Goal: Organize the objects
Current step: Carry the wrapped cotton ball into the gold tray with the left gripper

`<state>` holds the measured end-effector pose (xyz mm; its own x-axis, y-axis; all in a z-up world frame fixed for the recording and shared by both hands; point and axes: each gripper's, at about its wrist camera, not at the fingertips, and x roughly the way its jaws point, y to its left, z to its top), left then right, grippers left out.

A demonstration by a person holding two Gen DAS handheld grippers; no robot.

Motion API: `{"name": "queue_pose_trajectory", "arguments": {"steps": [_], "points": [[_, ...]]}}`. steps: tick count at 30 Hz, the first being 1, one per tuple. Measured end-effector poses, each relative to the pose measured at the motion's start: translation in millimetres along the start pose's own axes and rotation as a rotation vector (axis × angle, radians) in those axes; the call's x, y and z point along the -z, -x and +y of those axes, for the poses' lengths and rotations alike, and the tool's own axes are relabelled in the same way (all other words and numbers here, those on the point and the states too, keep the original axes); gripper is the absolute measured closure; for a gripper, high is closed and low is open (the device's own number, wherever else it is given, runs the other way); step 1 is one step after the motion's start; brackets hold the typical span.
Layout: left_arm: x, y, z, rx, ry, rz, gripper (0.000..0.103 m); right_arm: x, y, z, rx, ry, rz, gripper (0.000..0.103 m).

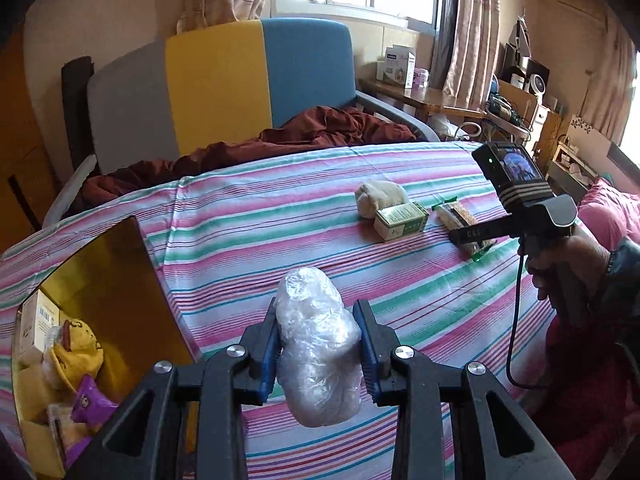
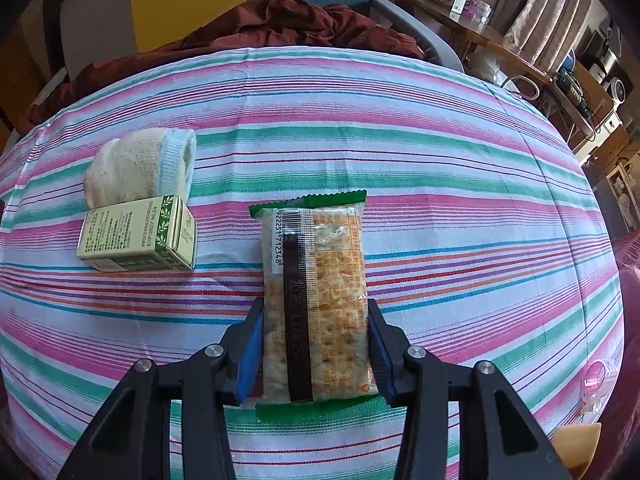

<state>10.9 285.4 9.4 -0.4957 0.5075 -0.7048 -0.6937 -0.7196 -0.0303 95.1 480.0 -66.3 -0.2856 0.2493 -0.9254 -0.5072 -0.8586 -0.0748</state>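
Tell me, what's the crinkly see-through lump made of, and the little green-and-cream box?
The lump in the left gripper looks like thin clear plastic film wadded up: it is shiny, wrinkled and milky where layers overlap. What it wraps, if anything, I cannot tell. The box looks like printed cardboard: flat faces, sharp folded edges, matte surface with print on it.

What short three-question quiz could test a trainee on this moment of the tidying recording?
1. True or false: the left gripper is shut on the crumpled clear plastic bundle.
2. What does the right gripper clamp? A) rolled cream sock B) green-edged cracker packet C) small green-and-cream carton
3. Fill in: the carton lies touching the rolled ____.

Key: 1 true; 2 B; 3 sock.
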Motion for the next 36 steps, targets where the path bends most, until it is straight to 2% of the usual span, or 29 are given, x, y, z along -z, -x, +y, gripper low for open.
{"name": "queue_pose_trajectory", "arguments": {"steps": [4,12,13,18,24,27,30,36], "points": [[0,15,17,-0.028,0.024,-0.034,0.069,-14,-18,3,0.006,0.006,-0.006,0.057],[11,24,64,-0.046,0.134,-0.027,0.069,-4,-1,16,0.041,0.026,-0.021,0.057],[14,24,73,-0.047,0.16,-0.022,0.069,-15,-13,13,0.045,0.029,-0.022,0.057],[32,30,135,-0.06,0.316,-0.002,0.069,-15,-12,16,0.074,0.05,-0.027,0.057],[48,52,230,-0.061,0.559,-0.027,0.069,-25,-23,21,0.111,0.091,-0.034,0.057],[50,56,266,-0.078,0.637,-0.032,0.069,-29,-25,24,0.117,0.099,-0.034,0.057],[42,50,280,-0.093,0.645,-0.03,0.069,-27,-21,25,0.118,0.103,-0.033,0.057],[15,2,284,-0.136,0.547,0.039,0.068,-30,-24,25,0.12,0.108,-0.033,0.057]]}}
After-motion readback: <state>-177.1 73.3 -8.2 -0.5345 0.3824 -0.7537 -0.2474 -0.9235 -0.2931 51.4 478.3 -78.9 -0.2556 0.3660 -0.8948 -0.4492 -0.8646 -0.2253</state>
